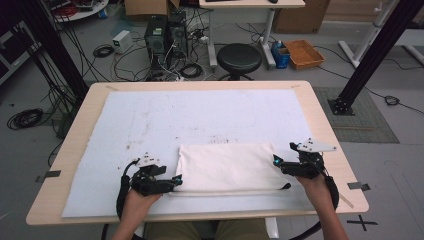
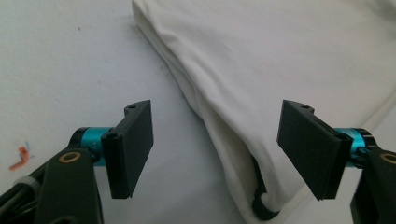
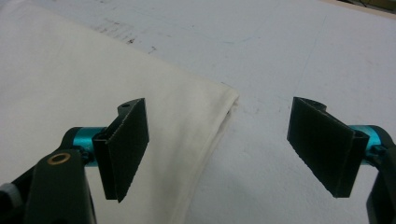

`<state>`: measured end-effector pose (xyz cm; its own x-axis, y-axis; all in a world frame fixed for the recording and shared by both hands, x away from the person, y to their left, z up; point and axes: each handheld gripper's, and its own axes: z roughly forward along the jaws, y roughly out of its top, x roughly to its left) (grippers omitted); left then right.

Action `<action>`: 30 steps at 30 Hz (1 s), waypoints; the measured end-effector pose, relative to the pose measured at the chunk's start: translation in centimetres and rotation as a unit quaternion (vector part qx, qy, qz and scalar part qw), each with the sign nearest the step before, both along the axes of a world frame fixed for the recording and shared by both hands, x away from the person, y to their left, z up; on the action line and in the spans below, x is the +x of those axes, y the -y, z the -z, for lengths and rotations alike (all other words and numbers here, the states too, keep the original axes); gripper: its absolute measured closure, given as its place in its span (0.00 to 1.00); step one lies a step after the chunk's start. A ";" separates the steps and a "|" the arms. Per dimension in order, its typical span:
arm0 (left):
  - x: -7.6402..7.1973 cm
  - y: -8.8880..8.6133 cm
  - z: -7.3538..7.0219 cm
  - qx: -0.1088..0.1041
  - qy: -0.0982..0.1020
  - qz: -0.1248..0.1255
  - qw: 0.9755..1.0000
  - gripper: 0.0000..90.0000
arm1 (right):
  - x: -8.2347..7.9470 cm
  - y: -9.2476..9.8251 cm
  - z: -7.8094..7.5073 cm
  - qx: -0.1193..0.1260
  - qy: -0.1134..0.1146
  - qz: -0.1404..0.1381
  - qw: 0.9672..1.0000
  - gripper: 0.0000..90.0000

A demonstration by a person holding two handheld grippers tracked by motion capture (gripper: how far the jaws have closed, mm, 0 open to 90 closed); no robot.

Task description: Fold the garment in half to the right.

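Note:
A folded white cloth (image 1: 227,166) lies flat on the white mat (image 1: 150,125), near the front edge of the table, with a dark trim along its front hem. My left gripper (image 1: 176,181) is open at the cloth's front left corner; in the left gripper view the cloth's folded edge (image 2: 219,135) runs between the jaws. My right gripper (image 1: 276,161) is open at the cloth's right edge; in the right gripper view the cloth's corner (image 3: 224,100) sits between the jaws, with nothing held.
The mat covers most of a light wooden table (image 1: 320,115). Beyond the far edge stand a black stool (image 1: 239,57), computer towers (image 1: 165,35) with loose cables, and an orange tray (image 1: 303,53) on the floor. Black frame posts (image 1: 370,55) rise at both sides.

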<state>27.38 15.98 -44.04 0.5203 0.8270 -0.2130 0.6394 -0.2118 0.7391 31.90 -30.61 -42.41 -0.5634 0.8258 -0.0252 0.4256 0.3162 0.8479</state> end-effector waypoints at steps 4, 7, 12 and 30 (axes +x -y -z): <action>-0.4 0.3 0.1 0.020 -0.012 -0.007 1.000 0.40 | 0.0 0.1 0.0 0.001 -0.001 -0.001 1.000 0.23; -1.1 0.6 0.3 0.040 -0.005 -0.011 0.999 0.47 | -0.1 0.1 0.0 0.002 -0.002 0.001 1.000 0.23; -2.6 1.2 0.3 0.064 0.018 -0.003 0.998 0.57 | -0.1 0.2 0.0 0.002 0.000 -0.001 1.000 0.23; -2.5 0.0 1.0 0.000 0.001 -0.014 1.000 0.90 | 3.3 -7.3 -3.6 0.017 -0.005 -0.084 0.996 0.23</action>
